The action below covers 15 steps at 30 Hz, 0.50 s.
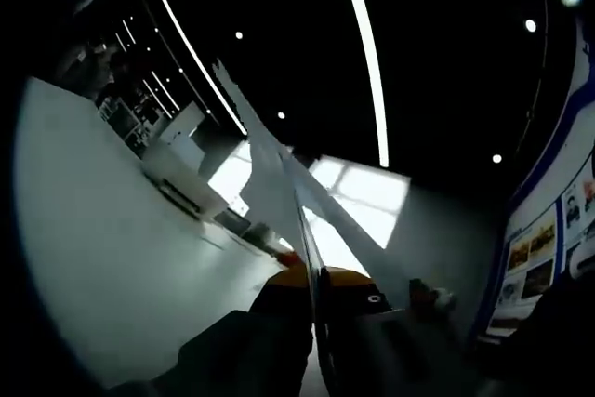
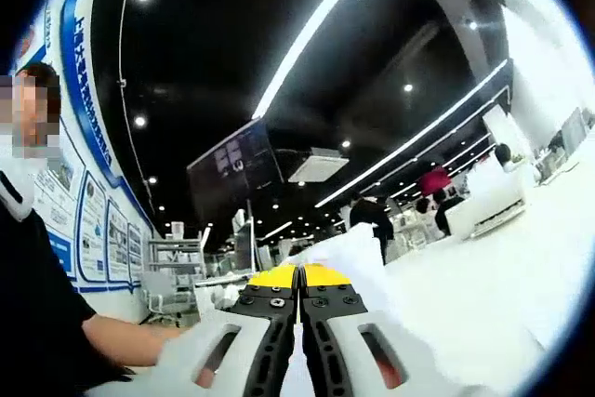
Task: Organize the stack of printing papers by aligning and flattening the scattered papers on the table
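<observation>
Both tongs, left (image 1: pixel 311 299) and right (image 2: pixel 299 309), are clamped on the paper stack (image 1: pixel 279 174), held on edge above the white surface (image 1: pixel 112 258), probably so its sheets can be squared.

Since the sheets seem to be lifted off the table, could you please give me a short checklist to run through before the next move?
1. Left gripper shut on the white printing papers: ok, a thin edge rises between the closed jaws.
2. Right gripper shut on the white papers: ok, jaws together with paper rising from them.
3. Sheet edges aligned: not ok, the sheets fan apart in the left gripper view.
4. White table free beneath for setting down: cannot tell.
5. Person's bare forearm away from the jaws: ok.
</observation>
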Motion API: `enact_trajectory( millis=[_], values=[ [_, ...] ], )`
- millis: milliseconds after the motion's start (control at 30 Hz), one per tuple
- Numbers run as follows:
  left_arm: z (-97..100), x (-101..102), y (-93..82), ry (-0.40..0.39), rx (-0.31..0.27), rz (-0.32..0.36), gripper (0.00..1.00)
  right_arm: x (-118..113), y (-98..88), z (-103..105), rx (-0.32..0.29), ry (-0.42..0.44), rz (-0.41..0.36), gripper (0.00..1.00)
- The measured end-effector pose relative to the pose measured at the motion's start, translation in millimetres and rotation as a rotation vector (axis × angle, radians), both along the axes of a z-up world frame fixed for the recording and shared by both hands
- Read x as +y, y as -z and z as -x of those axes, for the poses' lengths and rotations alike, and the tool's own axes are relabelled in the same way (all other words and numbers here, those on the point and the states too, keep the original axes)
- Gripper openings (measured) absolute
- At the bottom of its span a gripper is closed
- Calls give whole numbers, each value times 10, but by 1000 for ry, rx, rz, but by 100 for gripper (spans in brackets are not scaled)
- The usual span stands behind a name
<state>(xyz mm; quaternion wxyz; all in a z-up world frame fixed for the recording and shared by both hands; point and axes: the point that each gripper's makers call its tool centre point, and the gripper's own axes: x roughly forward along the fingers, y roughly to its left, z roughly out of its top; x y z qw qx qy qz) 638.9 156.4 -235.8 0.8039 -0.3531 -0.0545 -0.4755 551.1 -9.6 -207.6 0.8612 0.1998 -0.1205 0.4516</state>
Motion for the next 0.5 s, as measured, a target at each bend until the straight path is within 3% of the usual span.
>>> enact_trajectory(
  millis=[133,233,367,500],
  values=[
    [-34,34,6,-1,25,31,7,-148,118,-34,-23,131,56,0],
    [-32,55,-9,-1,38,58,7,-328,54,-31,-71,217,62,0],
    [-36,72,-20,-4,51,80,7,-506,102,-23,-59,308,64,0],
    [-59,83,-11,-10,67,85,7,-522,273,16,-48,406,145,0]
  ],
)
